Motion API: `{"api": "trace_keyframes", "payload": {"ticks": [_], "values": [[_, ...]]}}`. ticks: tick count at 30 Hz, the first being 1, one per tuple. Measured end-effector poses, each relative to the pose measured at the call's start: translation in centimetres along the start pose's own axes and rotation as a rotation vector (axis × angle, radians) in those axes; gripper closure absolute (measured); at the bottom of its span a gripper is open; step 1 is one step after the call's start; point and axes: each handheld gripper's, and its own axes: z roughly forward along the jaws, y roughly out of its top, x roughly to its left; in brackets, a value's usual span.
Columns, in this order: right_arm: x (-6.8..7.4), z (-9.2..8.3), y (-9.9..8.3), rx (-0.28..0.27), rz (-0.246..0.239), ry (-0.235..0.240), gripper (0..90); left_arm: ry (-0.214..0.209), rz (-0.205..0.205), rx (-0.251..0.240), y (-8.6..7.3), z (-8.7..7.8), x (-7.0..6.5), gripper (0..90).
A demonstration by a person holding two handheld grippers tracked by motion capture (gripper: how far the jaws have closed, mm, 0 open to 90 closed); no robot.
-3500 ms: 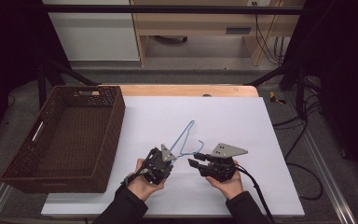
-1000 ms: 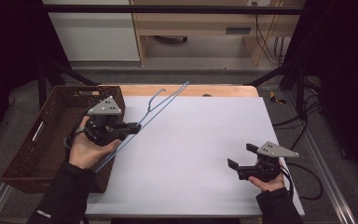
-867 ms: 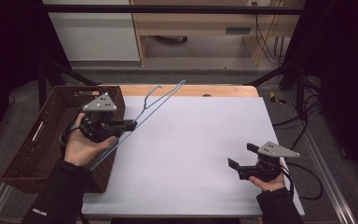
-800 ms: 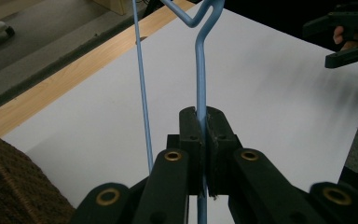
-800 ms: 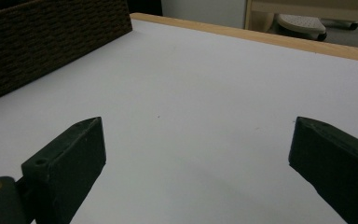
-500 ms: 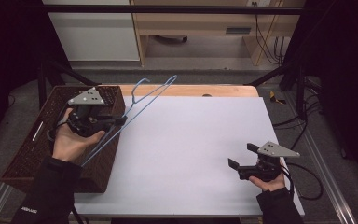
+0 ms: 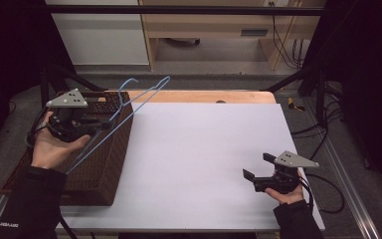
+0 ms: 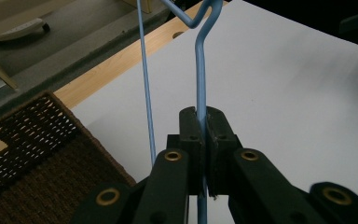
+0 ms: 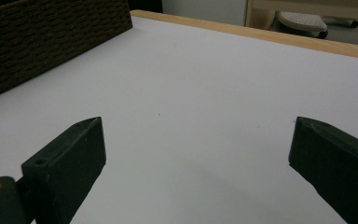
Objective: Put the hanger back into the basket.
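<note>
A light blue wire hanger [image 7: 129, 104] hangs in the air over the right wall of the dark wicker basket [image 7: 110, 164], its hook end toward the table's back. My left gripper [image 7: 102, 119] is shut on one of its wires; in the left gripper view the pads [image 8: 200, 135] pinch the blue hanger wire [image 8: 199, 79] between them. My right gripper [image 7: 256, 168] rests low near the front right of the white table top [image 7: 204, 144], held by a hand. Its jaws stand wide apart with nothing between them, as its own view of the right gripper [image 9: 196, 140] confirms.
The basket [image 8: 37, 158] stands at the table's left side. A wooden strip [image 7: 204, 96] runs along the table's back edge. Black frame bars [image 7: 298, 74] and cables [image 7: 323, 134] lie to the right and behind.
My left gripper has carried the hanger leftward and slightly up, from the basket's right rim to over the basket. The right gripper has stayed put.
</note>
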Motion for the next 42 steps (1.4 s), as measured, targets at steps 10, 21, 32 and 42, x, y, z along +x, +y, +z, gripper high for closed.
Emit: {"api": "trace_keyframes", "payload": {"ticks": [10, 21, 32, 42], "values": [[0.0, 0.1, 0.0, 0.001, 0.002, -0.002, 4.2, 0.018, -0.014, 0.000, -1.1, -1.6, 1.9, 86.9], [0.2, 0.3, -0.1, 0.011, -0.003, -0.001, 4.2, 0.043, -0.057, 0.013, -3.2, -3.2, 4.7, 86.9], [0.2, 0.4, -0.1, 0.017, -0.009, -0.001, 4.2, 0.072, -0.110, 0.033, -5.9, -3.5, 7.2, 86.9], [0.2, 0.5, -0.1, 0.020, -0.010, -0.001, 4.2, 0.104, -0.143, 0.051, -7.9, -4.0, 8.7, 86.9]]}}
